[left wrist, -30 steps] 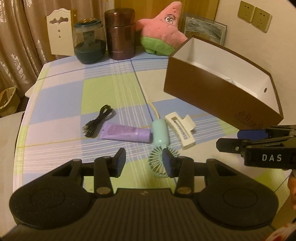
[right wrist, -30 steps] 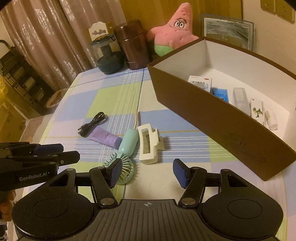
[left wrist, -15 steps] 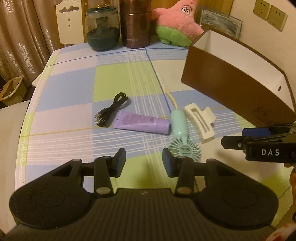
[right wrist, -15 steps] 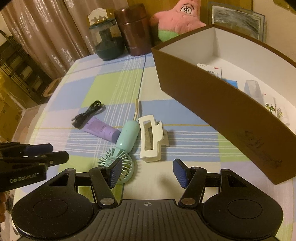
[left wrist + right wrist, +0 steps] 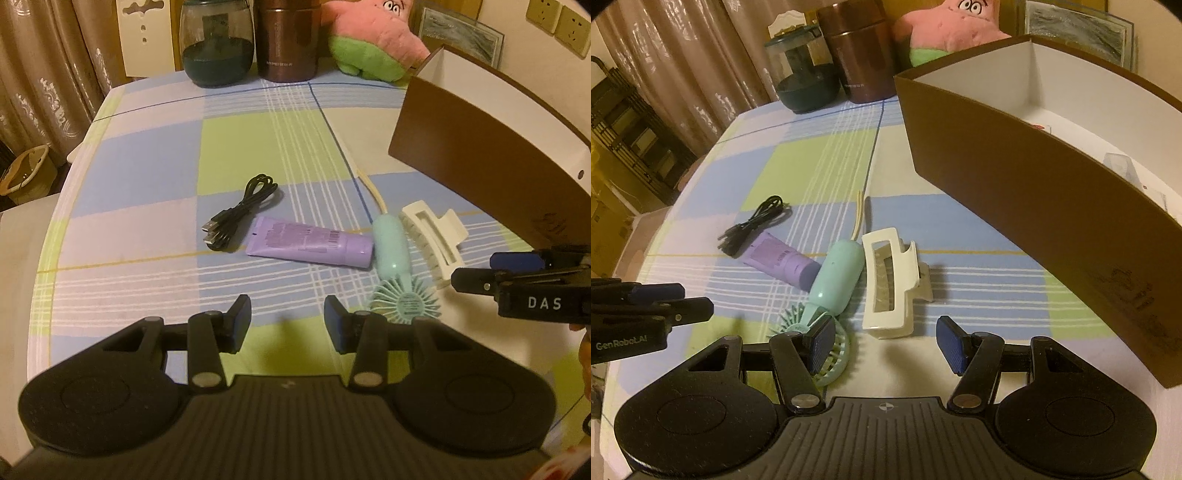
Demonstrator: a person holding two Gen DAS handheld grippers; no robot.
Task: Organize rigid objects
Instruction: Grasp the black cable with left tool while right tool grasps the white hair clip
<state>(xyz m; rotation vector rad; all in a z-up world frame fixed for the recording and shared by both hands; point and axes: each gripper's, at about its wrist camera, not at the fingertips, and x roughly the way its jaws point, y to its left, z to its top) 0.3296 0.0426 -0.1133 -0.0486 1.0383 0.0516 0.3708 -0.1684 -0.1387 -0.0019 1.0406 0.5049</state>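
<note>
On the checked tablecloth lie a coiled black USB cable, a purple tube, a mint handheld fan and a white hair claw clip. A brown box with a white inside stands at the right, holding several small items. My left gripper hovers open above the cloth, short of the tube. My right gripper is open just short of the claw clip, its left pad over the fan head. Nothing sits between either pair of fingers.
At the table's far edge stand a dark glass jar, a brown canister and a pink star plush. Curtains hang at the left, with a basket on the floor. A framed picture leans on the wall.
Both grippers have come down and forward toward the items; the cable, tube, fan and clip now look larger and nearer. The objects themselves have not moved, and both jaws keep the same gap.
</note>
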